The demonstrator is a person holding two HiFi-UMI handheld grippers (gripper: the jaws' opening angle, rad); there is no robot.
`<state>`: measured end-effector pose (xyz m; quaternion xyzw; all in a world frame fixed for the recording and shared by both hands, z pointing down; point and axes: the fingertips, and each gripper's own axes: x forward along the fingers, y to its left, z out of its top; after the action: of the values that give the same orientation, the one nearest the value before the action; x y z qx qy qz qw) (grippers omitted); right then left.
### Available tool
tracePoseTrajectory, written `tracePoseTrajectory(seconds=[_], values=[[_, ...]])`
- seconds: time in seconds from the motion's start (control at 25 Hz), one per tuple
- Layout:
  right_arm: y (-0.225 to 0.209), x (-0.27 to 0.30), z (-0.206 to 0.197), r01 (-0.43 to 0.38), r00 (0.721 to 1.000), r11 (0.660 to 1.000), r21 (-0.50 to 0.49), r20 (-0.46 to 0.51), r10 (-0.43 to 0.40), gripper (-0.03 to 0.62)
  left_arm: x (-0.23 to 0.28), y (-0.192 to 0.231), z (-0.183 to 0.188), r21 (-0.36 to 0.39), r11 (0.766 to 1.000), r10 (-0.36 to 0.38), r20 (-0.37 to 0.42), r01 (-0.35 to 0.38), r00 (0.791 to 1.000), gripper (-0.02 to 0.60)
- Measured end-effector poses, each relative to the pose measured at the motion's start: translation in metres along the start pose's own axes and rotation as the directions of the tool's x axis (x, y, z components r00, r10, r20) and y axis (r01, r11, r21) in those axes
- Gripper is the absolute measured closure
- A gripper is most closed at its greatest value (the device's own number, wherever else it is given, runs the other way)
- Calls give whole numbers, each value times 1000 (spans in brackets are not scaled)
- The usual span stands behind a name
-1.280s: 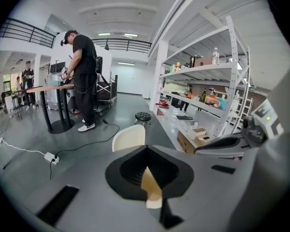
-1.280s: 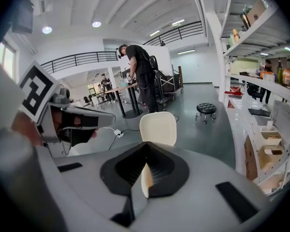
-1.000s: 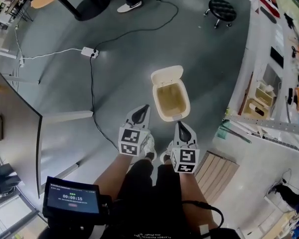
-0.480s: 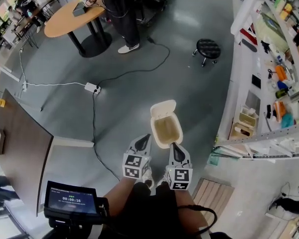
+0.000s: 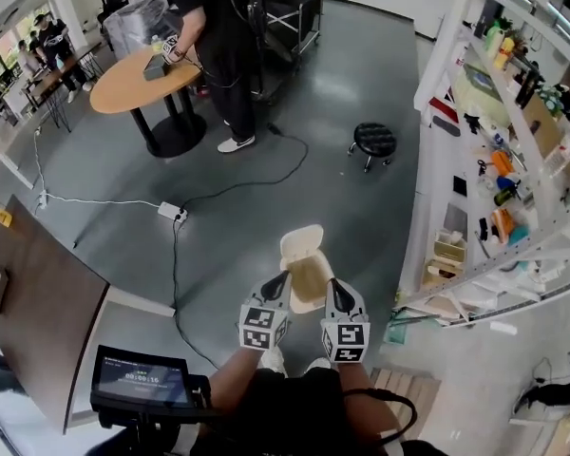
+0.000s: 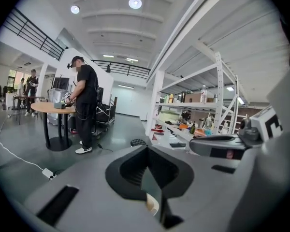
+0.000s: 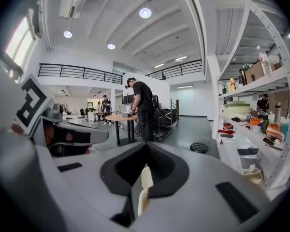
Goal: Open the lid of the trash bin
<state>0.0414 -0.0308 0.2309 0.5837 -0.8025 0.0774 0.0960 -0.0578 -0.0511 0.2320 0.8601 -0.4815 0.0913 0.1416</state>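
Left gripper [image 5: 276, 287] closed | right gripper [image 5: 337, 295] closed | trash bin [image 5: 307, 275] lid [image 5: 301, 239] still open

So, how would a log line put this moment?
bin: lid open | left gripper: jaws shut, empty | right gripper: jaws shut, empty

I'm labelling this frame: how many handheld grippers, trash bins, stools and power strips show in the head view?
Grey handheld grippers with marker cubes: 2, left gripper and right gripper
Cream plastic trash bin, lid open: 1
Black round stool: 1
White power strip: 1
Total: 5
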Motion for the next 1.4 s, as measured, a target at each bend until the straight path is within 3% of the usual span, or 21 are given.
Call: tracePoseTrajectory(seconds=[0.24, 0.44, 0.6, 0.76, 0.92, 1.08, 1.4], values=[[3, -28, 8, -21, 1000, 1000, -11, 12, 21, 589, -22, -18, 19, 27, 999, 27, 36, -28, 999, 584], [-3, -58, -2, -47, 999, 999, -15, 10, 47, 589, -42, -43, 23, -17, 997, 73, 69, -72, 995, 584], [-3, -88, -13, -65, 998, 998, 15, -6, 65, 589, -60, -69, 5, 50, 994, 94, 29, -96, 995, 584], [-3, -118, -17, -85, 996, 996, 3, -1, 85, 589, -79, -95, -6, 61, 994, 93, 32, -95, 995, 584], [-4, -142, -20, -95, 995, 995, -6, 10, 95, 589, -95, -110, -14, 12, 994, 105, 39, -105, 994, 584], [-5, -154, -20, -97, 995, 995, -7, 18, 97, 589, -104, -122, -17, 11, 994, 105, 37, -105, 994, 584], [16, -174, -31, -82, 997, 996, -17, -15, 82, 589, -137, -126, -23, 37, 998, 47, 18, -48, 999, 584]])
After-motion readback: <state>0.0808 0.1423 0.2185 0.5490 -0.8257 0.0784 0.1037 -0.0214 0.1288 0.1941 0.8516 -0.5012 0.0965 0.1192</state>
